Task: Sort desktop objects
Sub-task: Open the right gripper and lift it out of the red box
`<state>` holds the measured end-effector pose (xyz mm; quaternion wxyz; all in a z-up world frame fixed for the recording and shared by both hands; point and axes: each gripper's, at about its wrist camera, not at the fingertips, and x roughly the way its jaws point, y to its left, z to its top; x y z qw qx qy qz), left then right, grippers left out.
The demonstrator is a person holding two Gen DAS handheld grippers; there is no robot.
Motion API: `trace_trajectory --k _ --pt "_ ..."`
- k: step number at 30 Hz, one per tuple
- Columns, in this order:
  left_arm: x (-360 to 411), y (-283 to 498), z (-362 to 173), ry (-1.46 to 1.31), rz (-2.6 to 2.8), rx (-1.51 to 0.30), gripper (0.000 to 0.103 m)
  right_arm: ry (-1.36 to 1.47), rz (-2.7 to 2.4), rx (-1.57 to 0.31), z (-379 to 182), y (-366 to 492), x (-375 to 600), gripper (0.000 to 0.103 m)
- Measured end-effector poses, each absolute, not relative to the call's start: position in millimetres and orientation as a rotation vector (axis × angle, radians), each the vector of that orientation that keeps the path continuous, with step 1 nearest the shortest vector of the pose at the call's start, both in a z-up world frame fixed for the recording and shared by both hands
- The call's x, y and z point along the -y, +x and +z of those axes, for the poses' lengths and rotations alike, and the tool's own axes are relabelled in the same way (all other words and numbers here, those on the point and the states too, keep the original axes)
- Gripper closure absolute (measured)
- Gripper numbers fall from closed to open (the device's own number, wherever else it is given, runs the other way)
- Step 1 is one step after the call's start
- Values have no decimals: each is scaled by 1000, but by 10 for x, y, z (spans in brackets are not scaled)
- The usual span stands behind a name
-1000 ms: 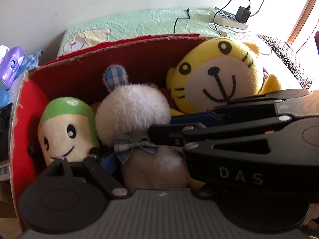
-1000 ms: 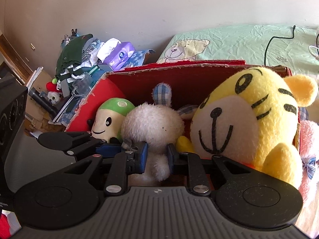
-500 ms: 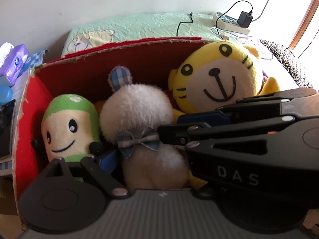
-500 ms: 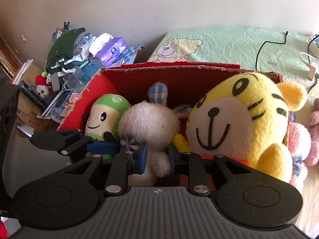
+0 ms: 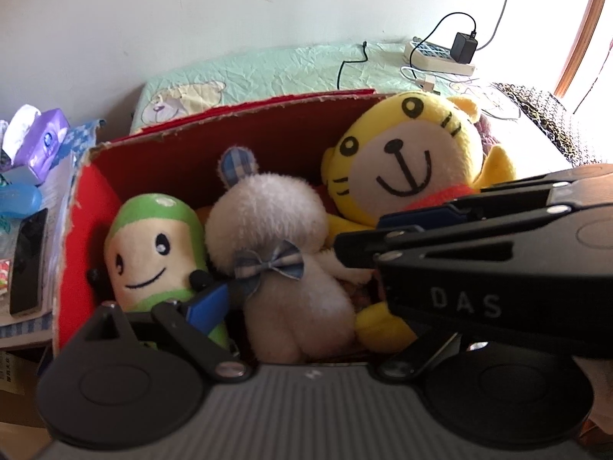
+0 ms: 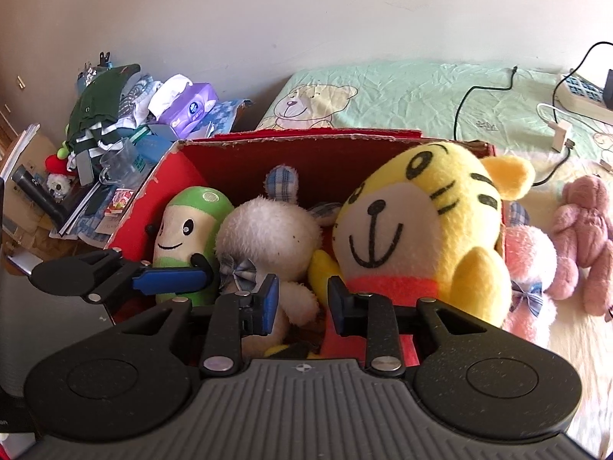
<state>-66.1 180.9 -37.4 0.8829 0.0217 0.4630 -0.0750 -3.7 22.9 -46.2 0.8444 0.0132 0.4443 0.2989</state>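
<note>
A red cardboard box [image 5: 237,115] [image 6: 306,138] holds three plush toys side by side: a green-capped one [image 5: 153,245] [image 6: 191,226], a white fluffy rabbit [image 5: 268,214] [image 6: 268,230] with a blue plaid bow, and a yellow tiger [image 5: 410,161] [image 6: 421,222]. My right gripper [image 6: 302,303] is open at the box's near edge, the rabbit's paw showing between its blue pads. My left gripper [image 5: 299,295] stands wide open in front of the rabbit. Its left finger [image 6: 168,280] lies against the green toy, and its right finger is hidden behind the right gripper [image 5: 367,235].
Two pink plush toys [image 6: 586,230] [image 6: 532,260] lie right of the box. Left of it are a purple tissue pack [image 6: 191,107], a clothes pile [image 6: 103,107] and a dark phone [image 5: 27,253]. Behind are a green bear-print sheet [image 6: 402,92], a power strip [image 5: 440,57] and cables.
Both grippers have drawn back and up from the box, so the toys look smaller and lower. The pink toys on the right came into the right wrist view. No toy has moved.
</note>
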Motion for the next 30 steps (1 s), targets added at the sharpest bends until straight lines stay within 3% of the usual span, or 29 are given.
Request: trace_trajectory --k 7,25,30 --pt "-1819 -745 -325 41 -109 -947 9 77 622 -905 -450 -156 -100 65" --pt "-1812 -1015 -154 74 -2 -872 8 223 552 -846 -403 -409 146 65" --pt "-1783 -1062 -107 72 1 -857 8 268 545 -820 -386 -483 245 60"
